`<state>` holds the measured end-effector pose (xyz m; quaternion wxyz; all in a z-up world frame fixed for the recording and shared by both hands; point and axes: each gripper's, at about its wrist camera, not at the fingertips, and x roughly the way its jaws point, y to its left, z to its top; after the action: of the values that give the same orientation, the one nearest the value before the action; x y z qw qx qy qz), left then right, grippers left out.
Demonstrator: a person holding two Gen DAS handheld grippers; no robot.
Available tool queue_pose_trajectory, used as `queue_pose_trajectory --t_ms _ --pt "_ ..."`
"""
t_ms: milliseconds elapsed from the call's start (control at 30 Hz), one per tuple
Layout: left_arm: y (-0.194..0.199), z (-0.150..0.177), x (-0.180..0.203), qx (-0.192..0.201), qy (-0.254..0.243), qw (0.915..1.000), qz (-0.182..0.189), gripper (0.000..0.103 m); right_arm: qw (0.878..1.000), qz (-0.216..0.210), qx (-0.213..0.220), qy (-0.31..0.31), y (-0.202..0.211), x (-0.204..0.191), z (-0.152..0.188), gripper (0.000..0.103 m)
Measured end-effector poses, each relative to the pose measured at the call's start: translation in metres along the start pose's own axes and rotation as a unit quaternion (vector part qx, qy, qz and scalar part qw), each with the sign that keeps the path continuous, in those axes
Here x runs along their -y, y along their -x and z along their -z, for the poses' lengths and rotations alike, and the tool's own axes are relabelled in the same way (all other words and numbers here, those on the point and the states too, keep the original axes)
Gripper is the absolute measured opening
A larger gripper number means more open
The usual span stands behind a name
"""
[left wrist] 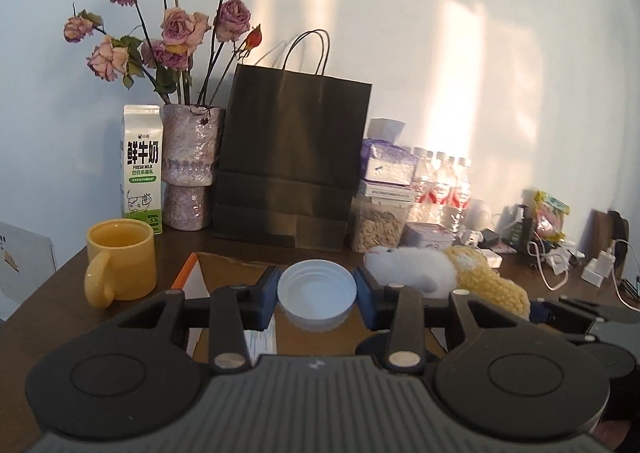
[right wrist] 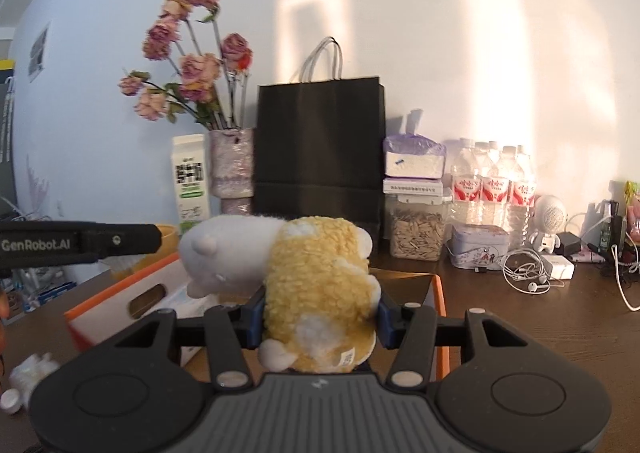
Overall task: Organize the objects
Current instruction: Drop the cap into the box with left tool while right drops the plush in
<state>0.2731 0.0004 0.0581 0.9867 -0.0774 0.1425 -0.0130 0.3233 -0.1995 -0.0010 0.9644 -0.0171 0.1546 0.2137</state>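
The left wrist view shows the left claw (left wrist: pixel 317 299) clamped on a white plastic lid (left wrist: pixel 317 293), open side up, its blue pads (left wrist: pixel 267 301) pressing the rim from both sides. The lid hangs above an orange-edged cardboard box (left wrist: pixel 224 273) on the brown bench (left wrist: pixel 48 313). Only this view gives a clear yellow mug (left wrist: pixel 120 263) left of the box, with a fresh milk carton (left wrist: pixel 141 167) behind it, next to a vase of dried roses (left wrist: pixel 188 165) and a black paper bag (left wrist: pixel 292 161).

The right wrist view shows the right claw (right wrist: pixel 318 319) gripping a yellow-and-white plush toy (right wrist: pixel 316 285) around its woolly yellow body, the white head sticking out to the left. The toy is held over the same box (right wrist: pixel 440 317). This view alone takes in the tangled white earphones (right wrist: pixel 528 273), a small white robot figure (right wrist: pixel 549 221), and a crumpled tissue (right wrist: pixel 30 373) at the bench's near left. The left claw's black arm, lettered GenRobot.AI, enters from the left edge.

Both claws point slightly downward toward the back wall, side by side, the toy just right of the lid.
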Motion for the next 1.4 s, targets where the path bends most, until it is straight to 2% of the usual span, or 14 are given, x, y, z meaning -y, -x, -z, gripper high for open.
queue_pose_trajectory --t_ms 267,367,533,600,633,667,700,800,1400 --pt "-0.052 0.008 0.003 -0.024 -0.006 0.9997 -0.004 0.041 0.999 0.015 -0.030 -0.010 -0.045 0.011 0.004 0.050" --pt "-0.061 0.016 0.001 -0.044 -0.009 0.9990 -0.005 0.041 0.999 0.016 -0.036 -0.012 -0.054 0.014 0.005 0.050" --pt "-0.060 0.017 -0.004 -0.043 -0.007 0.9990 -0.012 0.041 0.999 0.019 -0.051 -0.002 -0.060 0.013 0.012 0.051" --pt "-0.058 0.017 -0.005 -0.039 -0.006 0.9991 -0.017 0.052 0.999 0.017 -0.051 0.002 -0.058 0.012 0.012 0.056" --pt "-0.056 0.016 -0.007 -0.039 -0.004 0.9990 -0.018 0.076 0.999 0.015 -0.050 0.004 -0.057 0.012 0.012 0.072" --pt "-0.054 0.016 -0.008 -0.036 0.000 0.9991 -0.023 0.098 0.999 0.012 -0.049 0.005 -0.055 0.011 0.014 0.101" --pt "-0.051 0.014 -0.009 -0.027 0.001 0.9991 -0.031 0.103 0.999 0.012 -0.048 0.008 -0.052 0.010 0.015 0.103" --pt "-0.045 0.011 -0.008 -0.014 -0.005 0.9990 -0.042 0.103 0.999 0.011 -0.041 0.013 -0.045 0.008 0.015 0.103" --pt "-0.043 0.016 -0.003 -0.024 -0.017 0.9988 -0.038 0.103 0.999 0.010 -0.034 0.009 -0.040 0.009 0.014 0.103"
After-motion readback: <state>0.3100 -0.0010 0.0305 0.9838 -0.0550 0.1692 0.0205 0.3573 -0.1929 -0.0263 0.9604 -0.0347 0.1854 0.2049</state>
